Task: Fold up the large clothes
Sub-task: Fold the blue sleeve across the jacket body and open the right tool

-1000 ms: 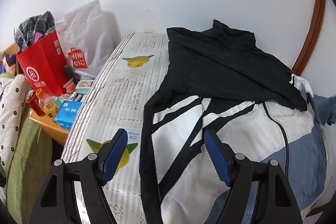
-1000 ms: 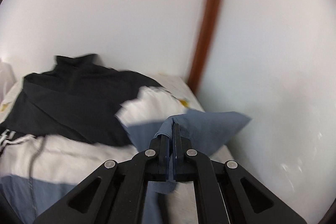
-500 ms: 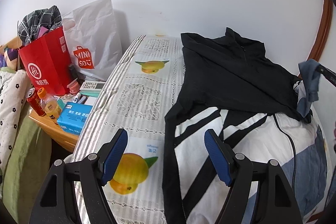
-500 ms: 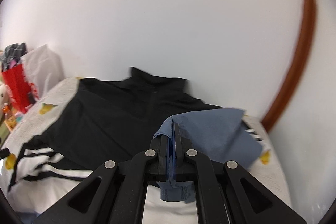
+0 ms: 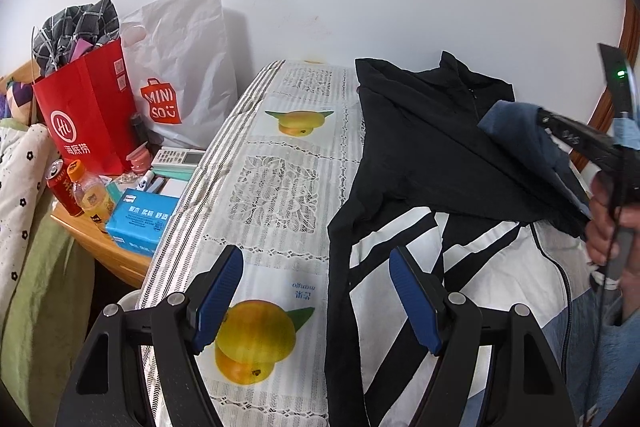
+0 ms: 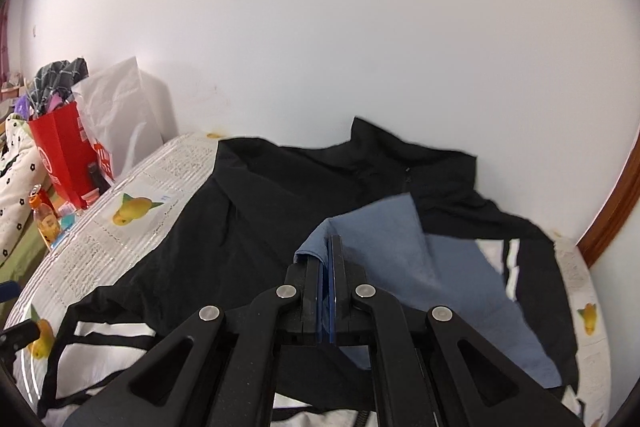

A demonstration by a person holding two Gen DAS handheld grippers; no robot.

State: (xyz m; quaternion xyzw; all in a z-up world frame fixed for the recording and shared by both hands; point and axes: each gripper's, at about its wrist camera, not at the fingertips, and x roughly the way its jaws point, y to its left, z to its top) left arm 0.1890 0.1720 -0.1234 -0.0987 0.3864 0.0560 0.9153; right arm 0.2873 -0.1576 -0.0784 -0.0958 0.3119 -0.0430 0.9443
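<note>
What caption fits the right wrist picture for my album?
Right claw shut on the blue sleeve, lifted over the black jacket.

One jacket, black, white and blue, on one table under fruit-print cloth. Two grippers in frame: left gripper, right gripper. Two shopping bags at table's far end: one red paper bag, one white Miniso bag. One orange-capped drink bottle, one red can, one blue tissue pack, one white remote control on one wooden side stand. Three full fruit prints countable on cloth from left wrist view; others hidden.
</note>
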